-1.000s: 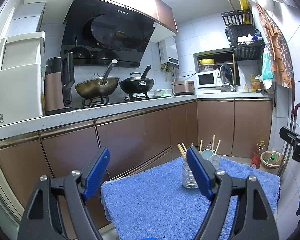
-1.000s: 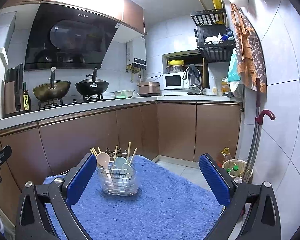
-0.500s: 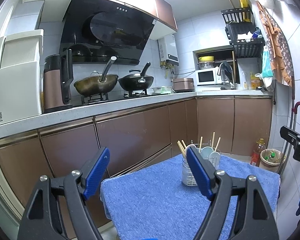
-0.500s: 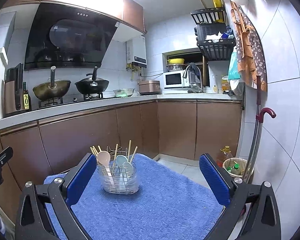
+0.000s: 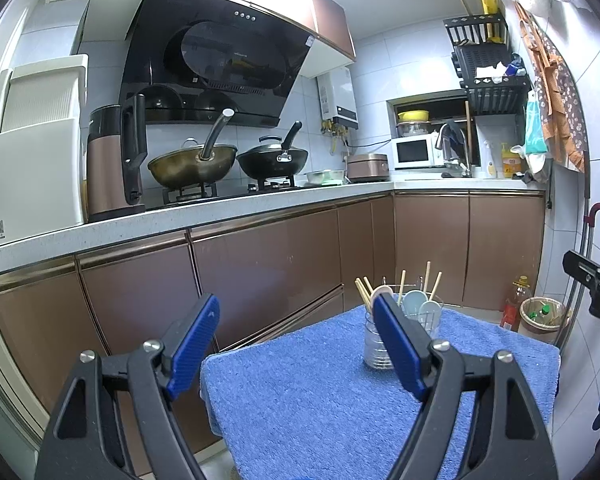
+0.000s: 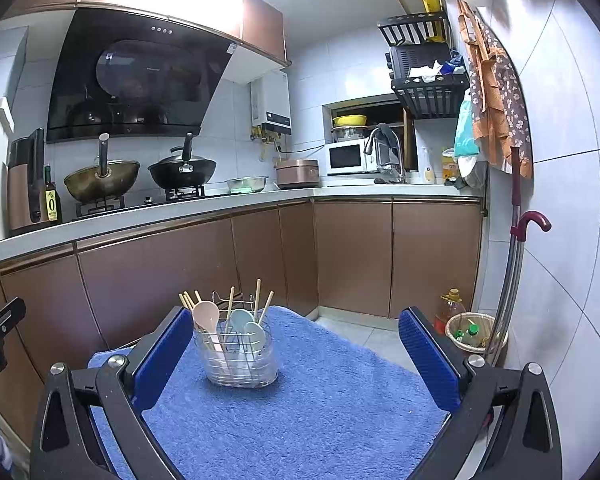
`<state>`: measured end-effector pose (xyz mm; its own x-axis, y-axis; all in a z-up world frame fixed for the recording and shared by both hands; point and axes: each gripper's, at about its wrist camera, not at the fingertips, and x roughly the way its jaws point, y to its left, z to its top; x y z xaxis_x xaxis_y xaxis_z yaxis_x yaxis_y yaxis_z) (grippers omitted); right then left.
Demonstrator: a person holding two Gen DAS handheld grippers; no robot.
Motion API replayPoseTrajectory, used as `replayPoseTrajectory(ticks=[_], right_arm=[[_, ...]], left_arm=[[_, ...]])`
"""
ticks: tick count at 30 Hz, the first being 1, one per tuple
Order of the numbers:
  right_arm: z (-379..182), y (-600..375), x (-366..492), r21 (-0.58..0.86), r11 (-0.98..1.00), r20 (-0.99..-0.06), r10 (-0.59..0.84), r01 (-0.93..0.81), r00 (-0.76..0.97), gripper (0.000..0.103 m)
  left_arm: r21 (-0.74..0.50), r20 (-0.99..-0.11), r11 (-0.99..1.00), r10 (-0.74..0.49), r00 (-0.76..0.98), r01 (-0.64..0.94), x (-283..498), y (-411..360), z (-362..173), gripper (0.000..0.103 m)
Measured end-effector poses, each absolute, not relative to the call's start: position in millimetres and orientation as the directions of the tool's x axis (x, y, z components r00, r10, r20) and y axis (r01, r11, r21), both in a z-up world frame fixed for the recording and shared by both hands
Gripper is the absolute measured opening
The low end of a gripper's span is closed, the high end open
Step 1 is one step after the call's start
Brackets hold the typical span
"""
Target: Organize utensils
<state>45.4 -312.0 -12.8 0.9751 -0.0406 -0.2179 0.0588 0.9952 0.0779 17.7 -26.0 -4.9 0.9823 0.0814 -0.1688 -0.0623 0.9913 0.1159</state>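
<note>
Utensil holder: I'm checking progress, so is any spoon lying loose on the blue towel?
No, the spoons and chopsticks all stand inside the utensil holder; the blue towel around it is bare.

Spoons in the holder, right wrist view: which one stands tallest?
The pink spoon, at the left side of the utensil holder. Its bowl rises above the two pale blue spoons, which sit lower and to its right.

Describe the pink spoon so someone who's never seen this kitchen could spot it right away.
Find the blue towel covering the table in front of the brown cabinets. On it stands a clear utensil holder. The pink spoon stands bowl-up at its left side, beside two pale blue spoons and wooden chopsticks.
</note>
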Motion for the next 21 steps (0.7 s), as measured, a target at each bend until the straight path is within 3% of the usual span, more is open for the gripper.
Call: replayPoseTrajectory(ticks=[21], right_arm=[[-12.1, -310.7, 46.0, 0.074, 0.996, -0.221, -0.040, 0.057, 0.975, 0.103]], left_arm=[[0.103, -0.164, 0.992, 0.090, 0.982, -0.074, 14.2, -25.4, -7.1, 0.078]])
